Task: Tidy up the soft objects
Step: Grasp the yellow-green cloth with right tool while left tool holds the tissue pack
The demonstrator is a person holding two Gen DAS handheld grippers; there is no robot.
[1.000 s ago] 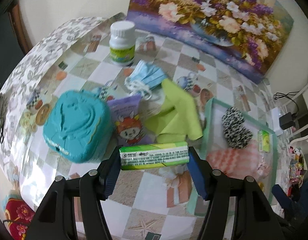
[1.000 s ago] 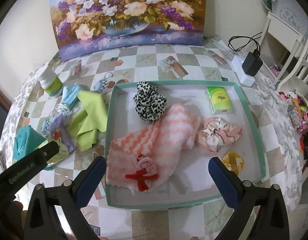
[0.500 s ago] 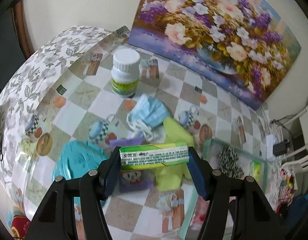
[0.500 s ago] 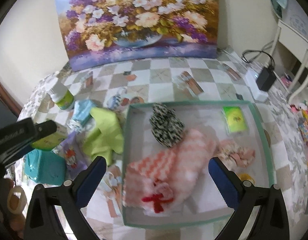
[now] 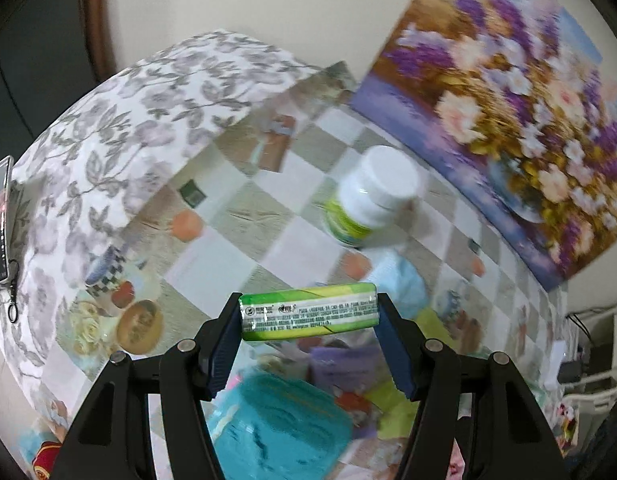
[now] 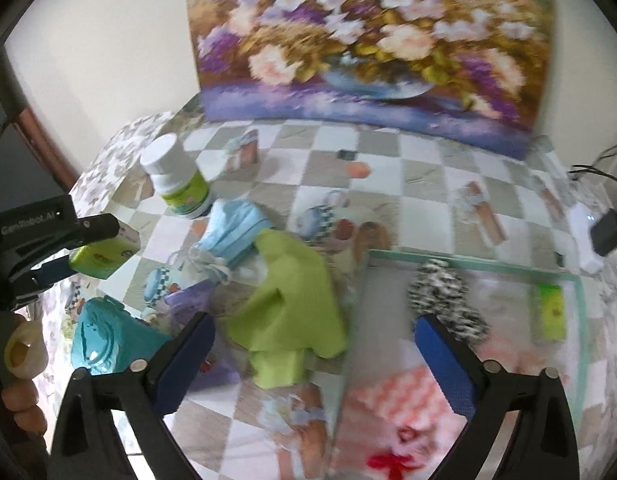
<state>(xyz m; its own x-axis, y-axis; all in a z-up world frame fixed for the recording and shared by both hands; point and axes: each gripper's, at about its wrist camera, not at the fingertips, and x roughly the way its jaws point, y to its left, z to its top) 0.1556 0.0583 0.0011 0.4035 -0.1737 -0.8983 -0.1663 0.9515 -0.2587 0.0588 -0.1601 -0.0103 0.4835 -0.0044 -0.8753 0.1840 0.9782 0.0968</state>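
We see the left hand-held gripper (image 5: 308,316) clamped on a green tissue pack (image 5: 308,317), raised above the desk (image 5: 228,240). The right hand-held gripper (image 6: 314,344) stands apart over a green cloth (image 6: 296,300); beyond, blurred, perhaps a tray (image 6: 468,262).

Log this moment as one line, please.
left gripper: shut on green tissue pack, airborne | right gripper: open, empty, above lime cloth | tray: partly filled

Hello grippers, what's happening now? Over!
Left gripper shut on green tissue pack, above the table. Right gripper open, empty, over green cloth beside the tray. Nothing blocking.
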